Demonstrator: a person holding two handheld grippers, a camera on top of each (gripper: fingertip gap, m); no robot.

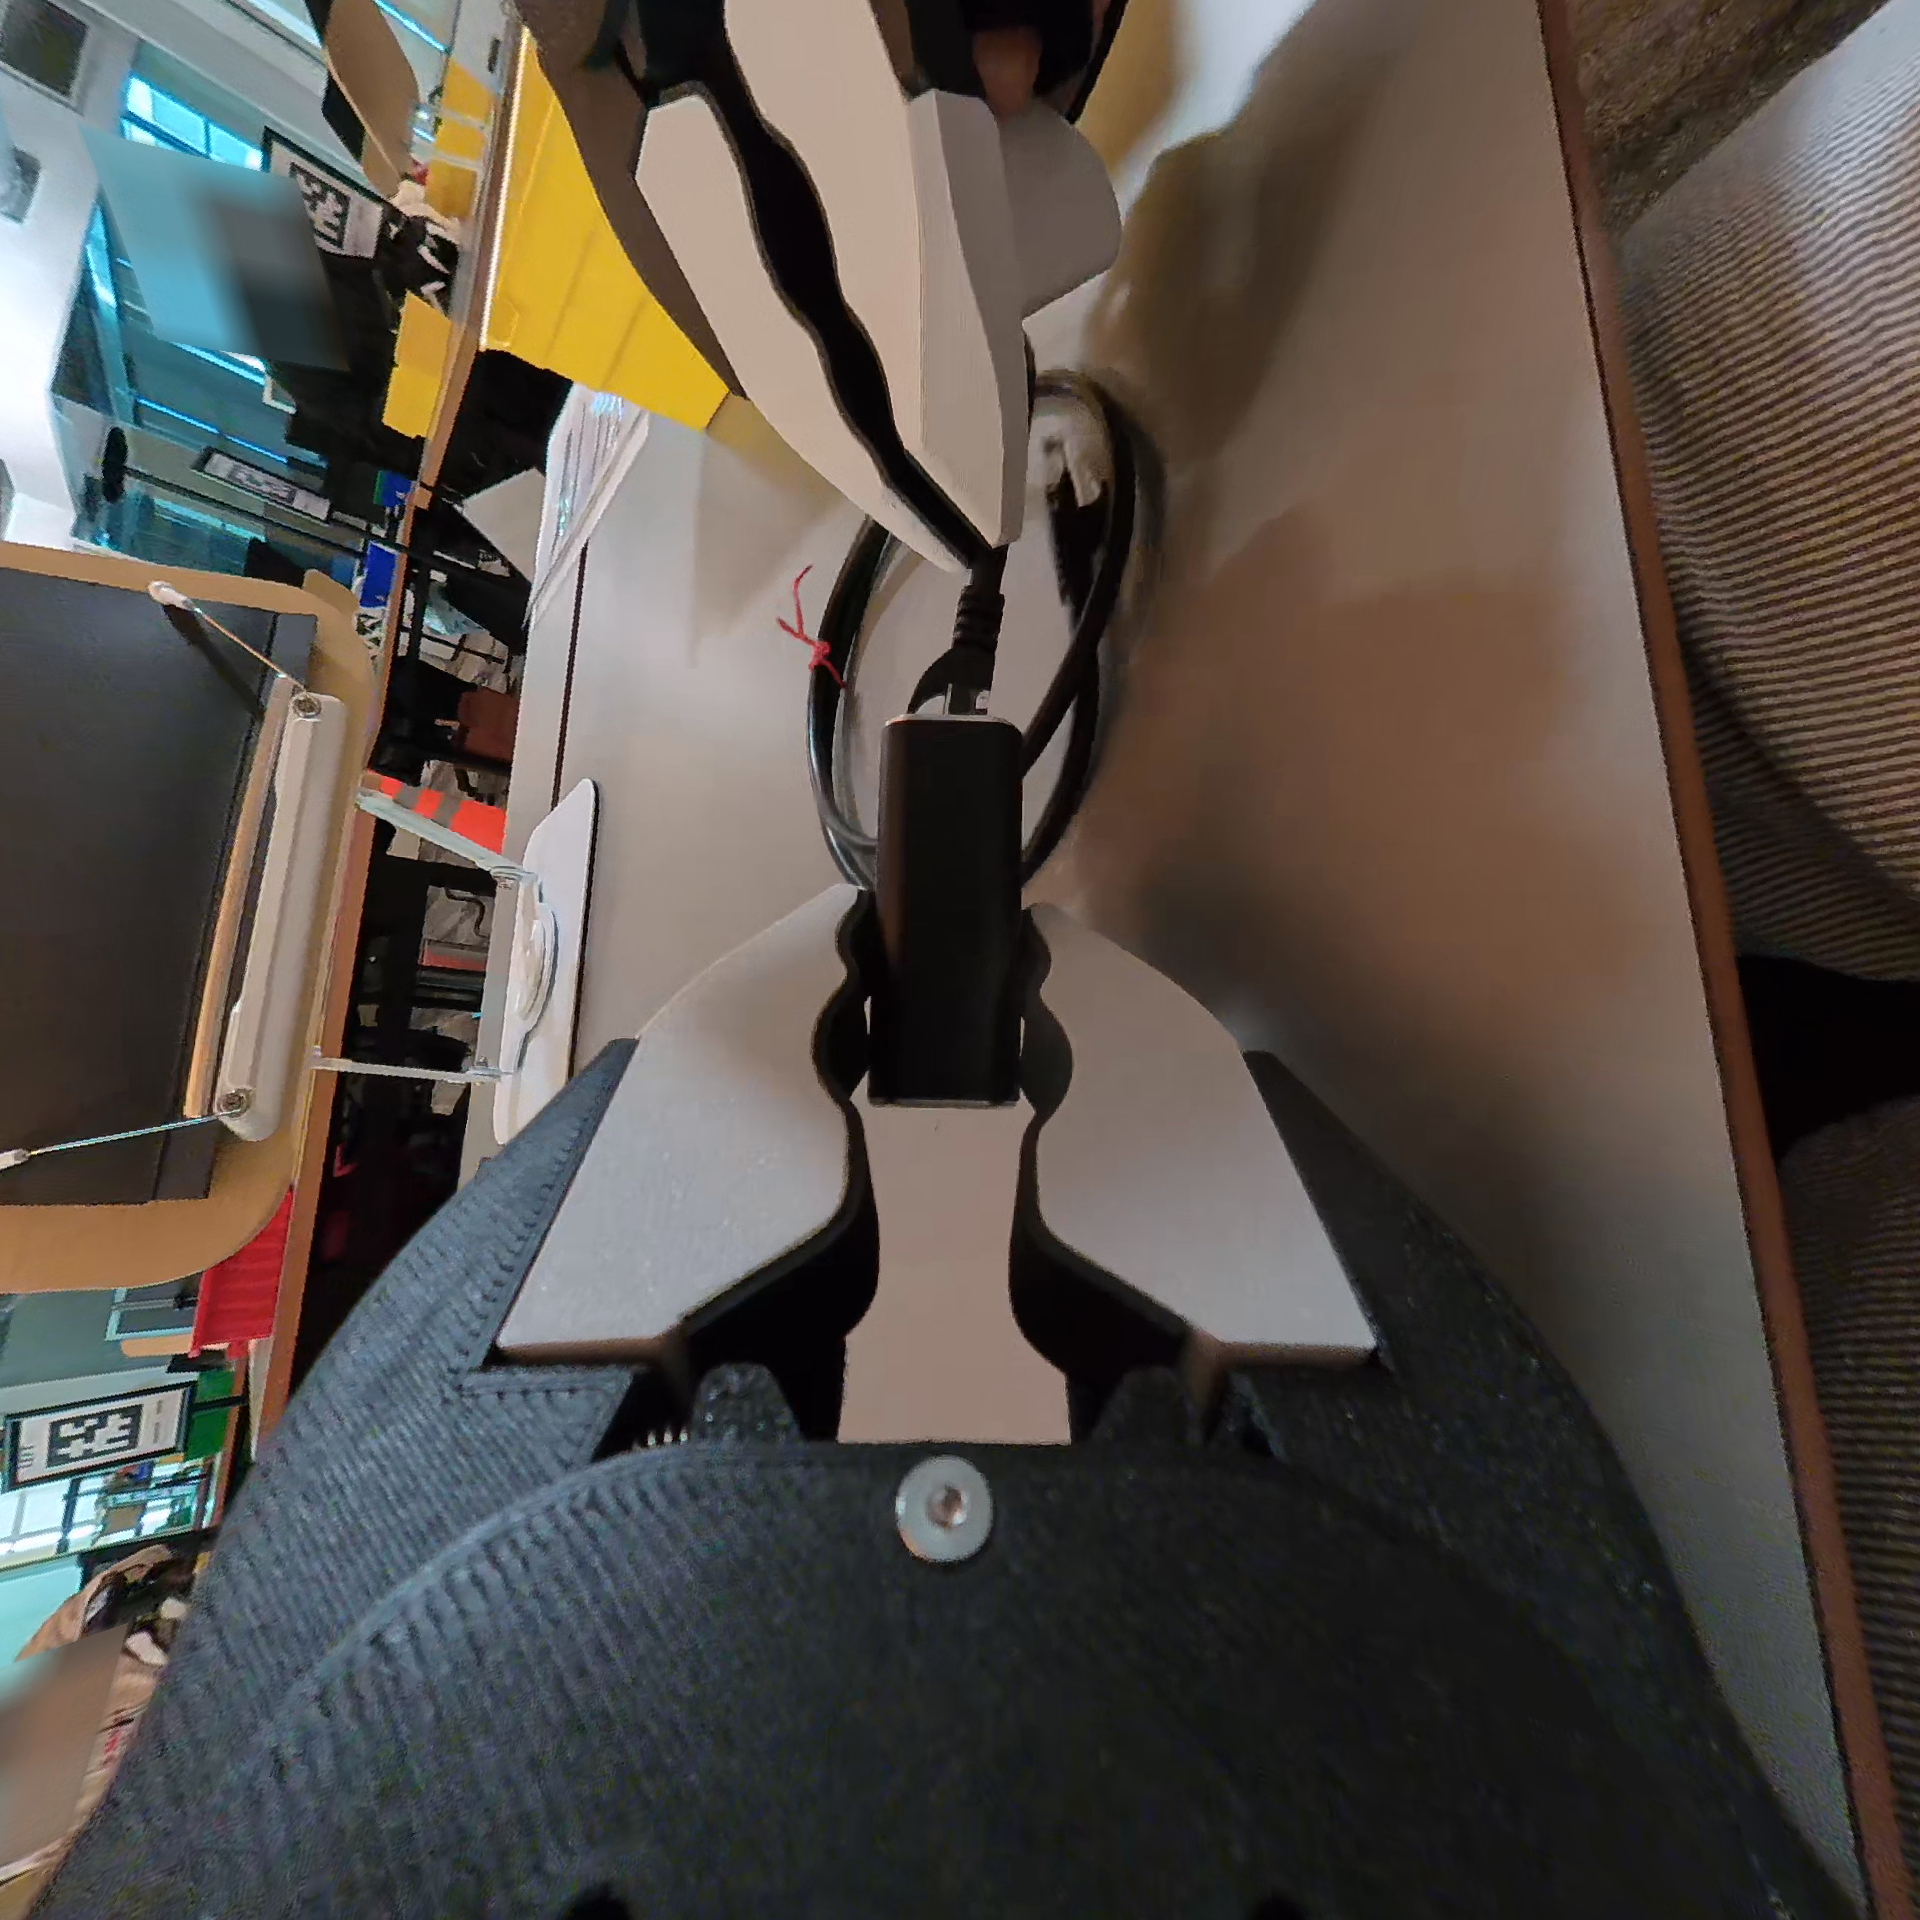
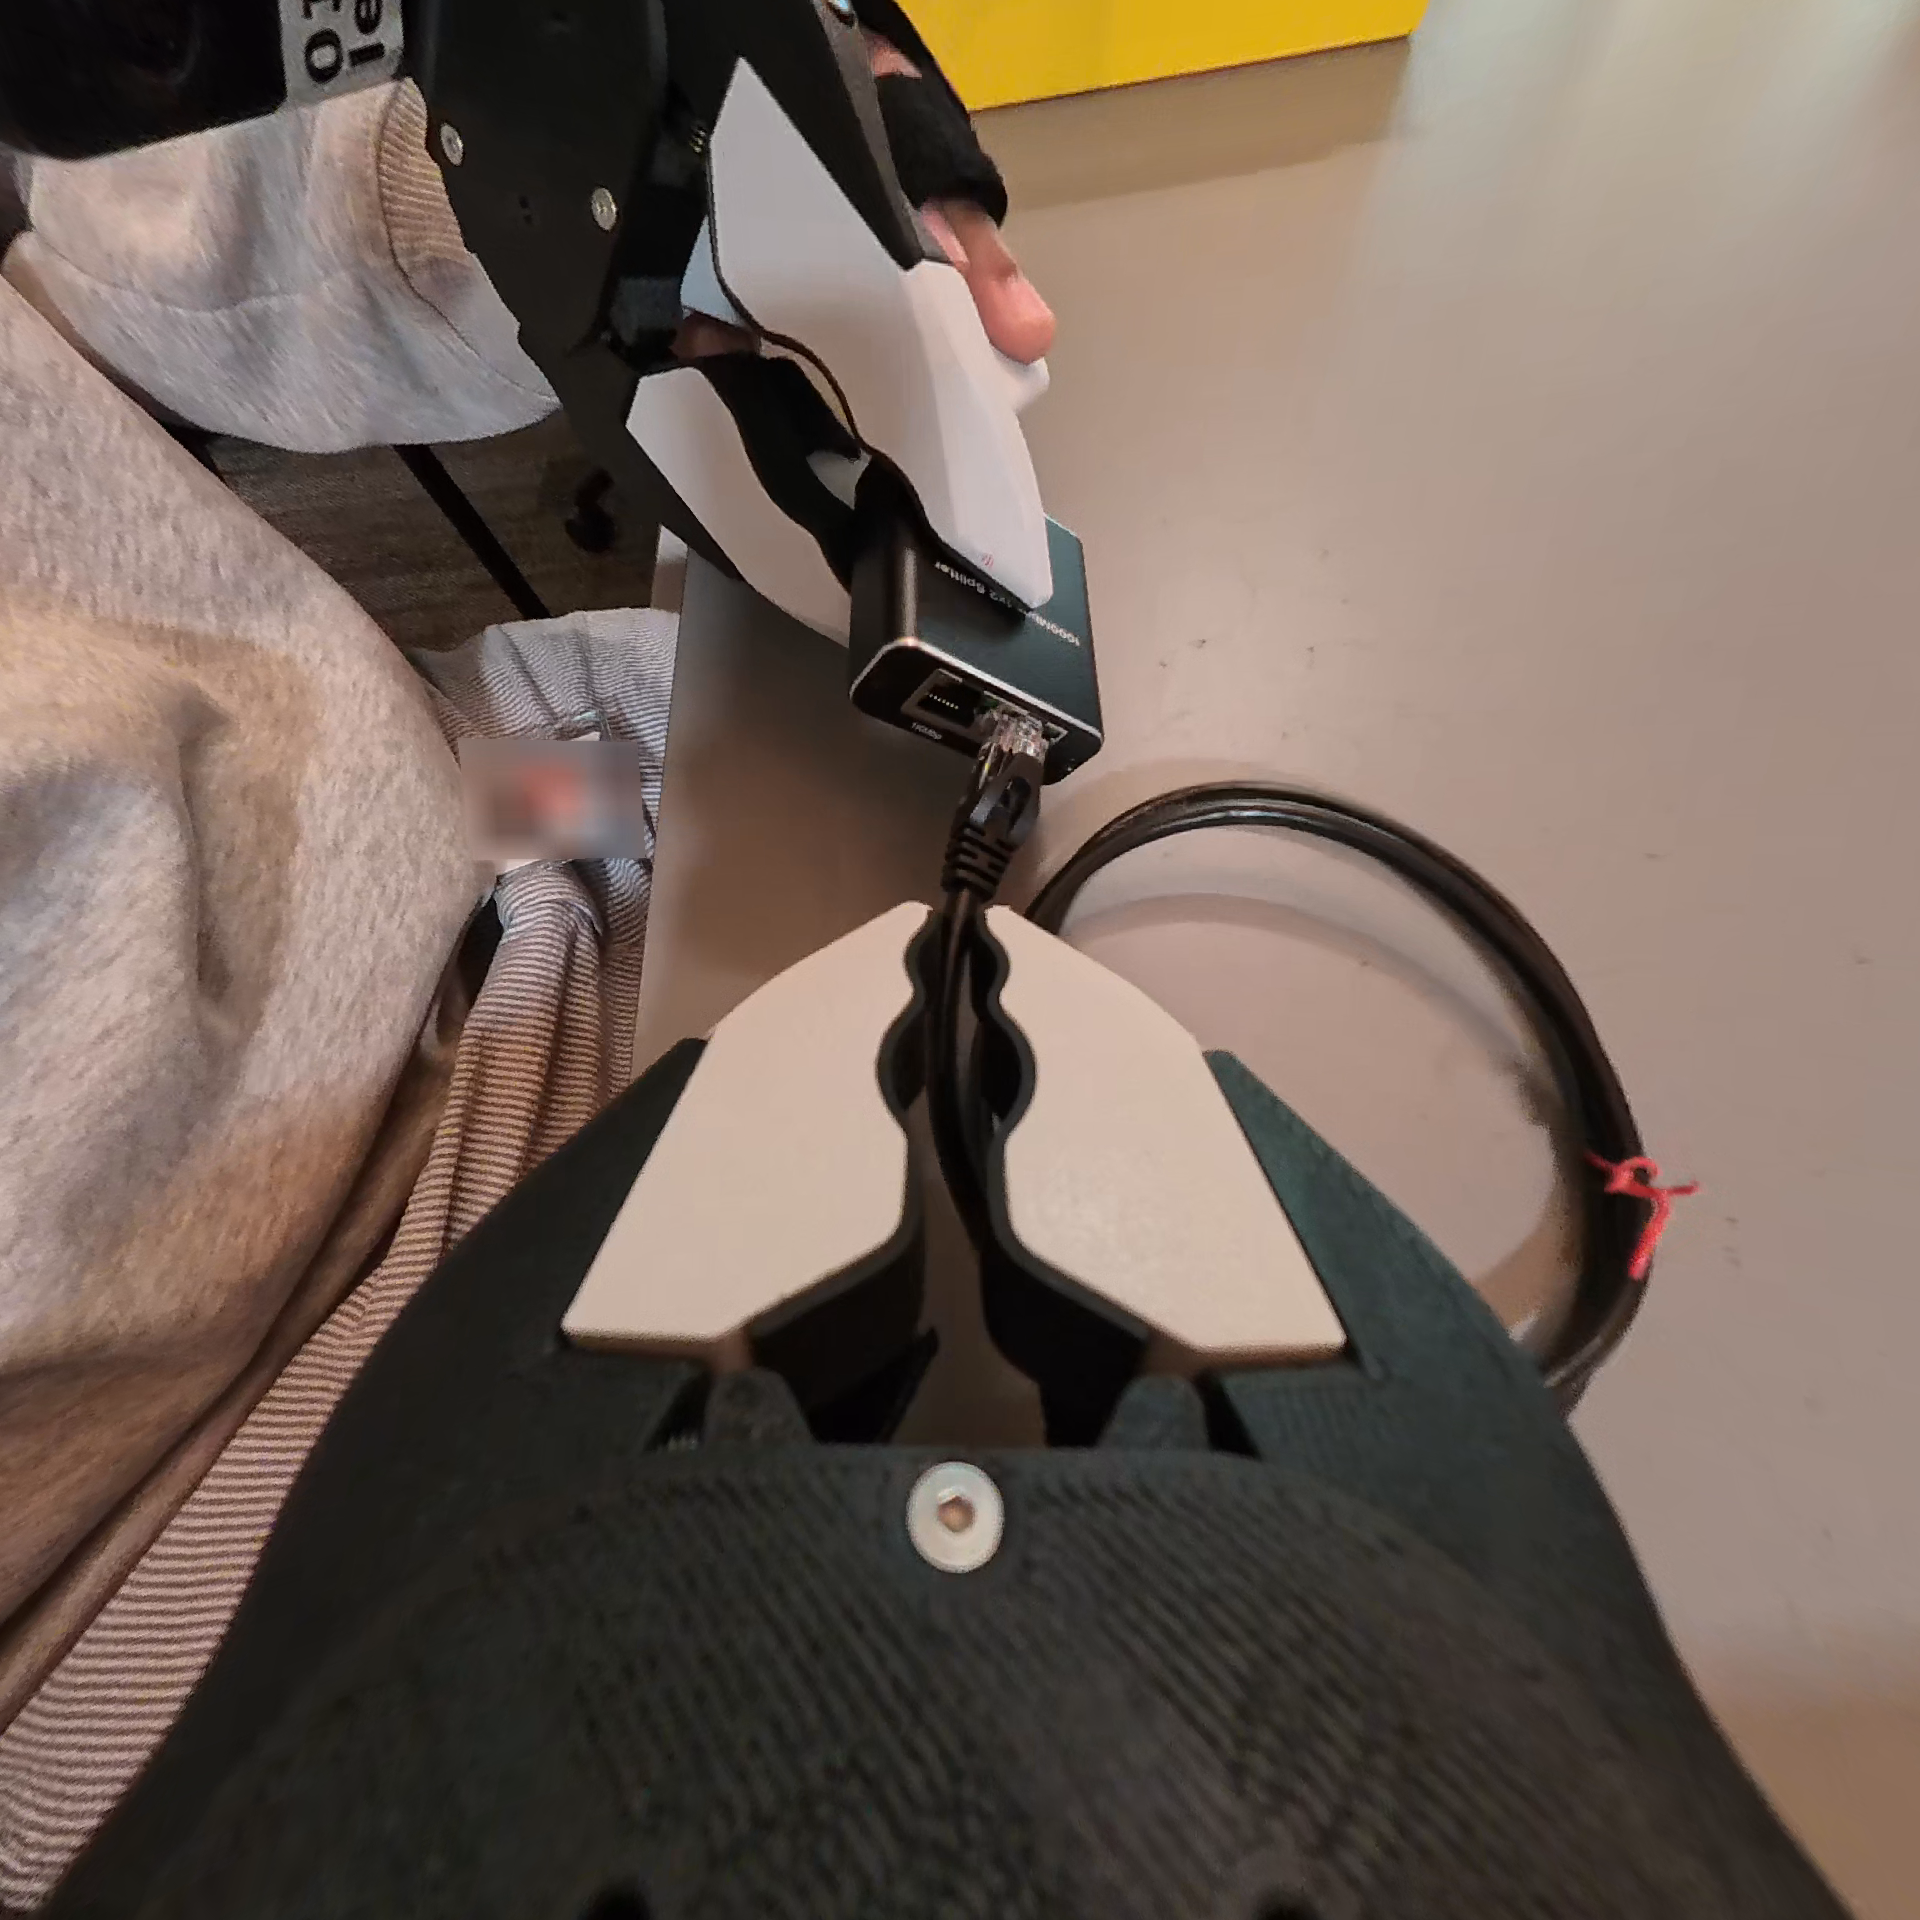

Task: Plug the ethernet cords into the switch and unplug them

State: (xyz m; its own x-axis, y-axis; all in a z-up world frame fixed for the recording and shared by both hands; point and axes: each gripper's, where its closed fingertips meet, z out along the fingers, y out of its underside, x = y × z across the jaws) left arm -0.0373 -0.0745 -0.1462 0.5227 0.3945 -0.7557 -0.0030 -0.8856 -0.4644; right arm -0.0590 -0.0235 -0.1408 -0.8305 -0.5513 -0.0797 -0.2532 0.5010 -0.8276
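My left gripper [image 1: 943, 909] is shut on a small black switch [image 1: 945, 821] and holds it just above the table. It also shows at the top of the right wrist view [image 2: 894, 540], with the switch's [image 2: 997, 634] two ports facing me. My right gripper [image 2: 956, 925] is shut on a black ethernet cord [image 2: 961, 1039] just behind its plug. It shows in the left wrist view [image 1: 966, 545] too. The clear plug [image 2: 1008, 743] is at the mouth of the right-hand port; I cannot tell whether it is seated. The left-hand port is empty. The cord's loop [image 2: 1455, 894] carries a red tie [image 2: 1642, 1195].
The beige table [image 2: 1455, 468] has its brown edge [image 1: 1662, 727] next to a person's striped clothing [image 1: 1787, 520] and grey sweater [image 2: 208, 831]. A monitor on a stand [image 1: 125, 883], a white pad [image 1: 556, 935] and a yellow box [image 1: 582, 260] are at the far side.
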